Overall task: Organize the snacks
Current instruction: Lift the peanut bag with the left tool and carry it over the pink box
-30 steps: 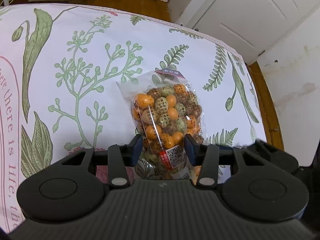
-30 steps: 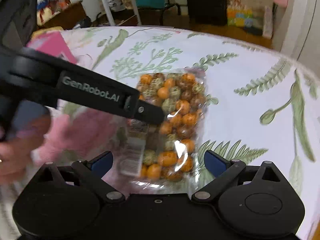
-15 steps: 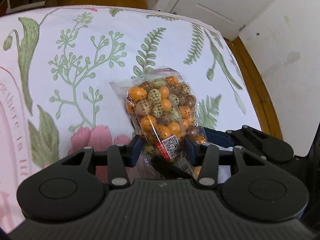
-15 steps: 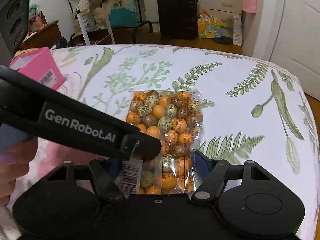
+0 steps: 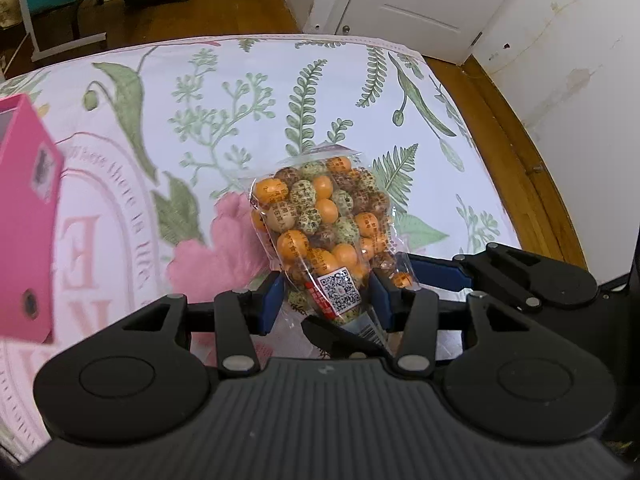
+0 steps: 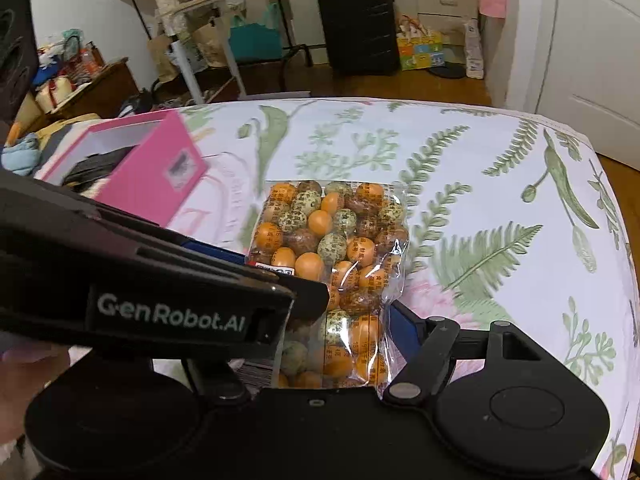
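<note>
A clear bag of orange, green and brown candy balls (image 5: 324,232) is held above the floral tablecloth. My left gripper (image 5: 326,304) is shut on the bag's lower end, near its QR label. My right gripper (image 6: 340,344) is also shut on the same candy bag (image 6: 340,248), from the other side; its left finger is hidden behind the left gripper's body. An open pink box (image 6: 136,168) stands to the left of the bag and also shows in the left wrist view (image 5: 24,220).
The table with the floral cloth (image 5: 240,100) ends at its far edge toward a wooden floor. A white door (image 5: 420,4) and wall are to the right. A black suitcase (image 6: 360,28) and shelves stand beyond the table.
My right gripper has closed on the bag. Both grippers have lifted the bag and carried it left toward the pink box, which has come into the left wrist view.
</note>
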A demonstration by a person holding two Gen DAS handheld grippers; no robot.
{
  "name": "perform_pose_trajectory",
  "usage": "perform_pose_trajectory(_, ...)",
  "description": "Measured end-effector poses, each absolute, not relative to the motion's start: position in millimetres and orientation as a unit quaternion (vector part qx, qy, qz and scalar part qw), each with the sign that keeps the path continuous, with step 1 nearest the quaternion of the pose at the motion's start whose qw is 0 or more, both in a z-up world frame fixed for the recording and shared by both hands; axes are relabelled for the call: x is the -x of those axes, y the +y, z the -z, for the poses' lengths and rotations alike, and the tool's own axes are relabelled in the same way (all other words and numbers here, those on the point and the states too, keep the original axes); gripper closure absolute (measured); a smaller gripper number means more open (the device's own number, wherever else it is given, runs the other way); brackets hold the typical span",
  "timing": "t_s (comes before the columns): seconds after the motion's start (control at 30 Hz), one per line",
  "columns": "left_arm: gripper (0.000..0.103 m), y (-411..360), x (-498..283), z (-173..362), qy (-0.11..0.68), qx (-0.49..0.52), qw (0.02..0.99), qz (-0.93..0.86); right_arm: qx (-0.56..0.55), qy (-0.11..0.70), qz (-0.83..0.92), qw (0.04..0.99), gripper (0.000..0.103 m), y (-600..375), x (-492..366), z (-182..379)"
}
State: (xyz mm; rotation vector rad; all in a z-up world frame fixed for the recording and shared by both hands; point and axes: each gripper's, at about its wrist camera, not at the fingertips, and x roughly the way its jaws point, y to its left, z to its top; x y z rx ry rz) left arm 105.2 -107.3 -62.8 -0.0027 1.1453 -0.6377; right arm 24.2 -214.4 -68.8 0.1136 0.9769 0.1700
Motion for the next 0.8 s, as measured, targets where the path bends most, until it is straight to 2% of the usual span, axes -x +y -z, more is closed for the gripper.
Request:
perform_pose_trajectory(0.5, 0.058, -9, -68, 14, 0.507, 0.009, 0.813, 0.284, -0.055, 0.456, -0.192, 0.867, 0.022, -147, -7, 27)
perform_pose_trajectory(0.8, 0.057, 65, -76, -21, 0.478, 0.022, 0.838, 0.261, -0.039, 0.430, -0.259, 0.864, 0.023, -91, -38, -1)
